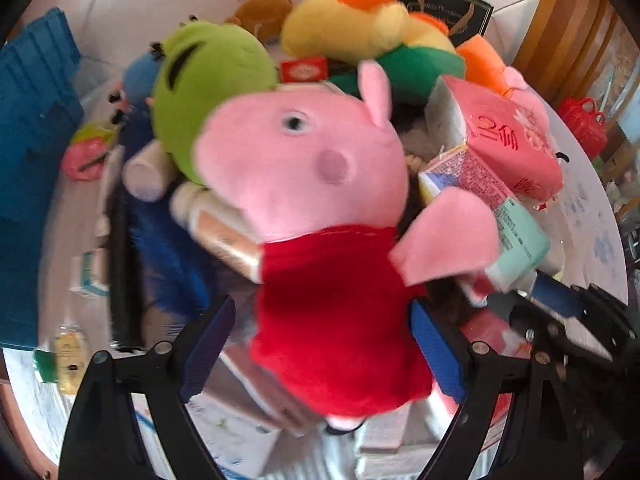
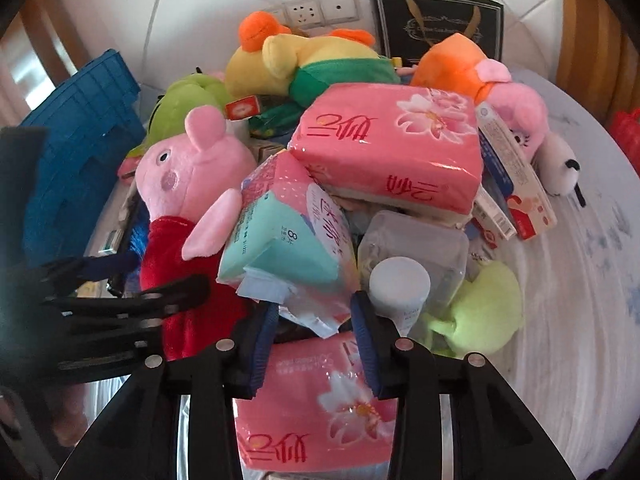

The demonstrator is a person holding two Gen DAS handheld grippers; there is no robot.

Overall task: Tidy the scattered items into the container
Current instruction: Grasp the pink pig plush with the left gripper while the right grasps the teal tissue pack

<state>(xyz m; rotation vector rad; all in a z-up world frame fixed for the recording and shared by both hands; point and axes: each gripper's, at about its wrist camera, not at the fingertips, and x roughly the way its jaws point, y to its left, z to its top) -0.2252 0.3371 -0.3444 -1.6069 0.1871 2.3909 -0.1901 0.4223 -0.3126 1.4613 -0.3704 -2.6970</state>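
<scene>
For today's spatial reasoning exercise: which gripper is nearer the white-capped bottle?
Right. The right gripper has one finger right beside the white-capped bottle; the left gripper is off across the pile, around the pig plush.

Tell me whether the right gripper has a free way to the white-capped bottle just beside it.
Probably not yet. The right gripper has the teal and pink wipes pack between its fingers, so it is occupied. The white-capped bottle sits right beside its finger with its cap uncovered, so it looks reachable once the pack is dropped.

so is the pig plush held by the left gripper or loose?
Held: left gripper pads press both sides of the pig plush's red dress.
</scene>
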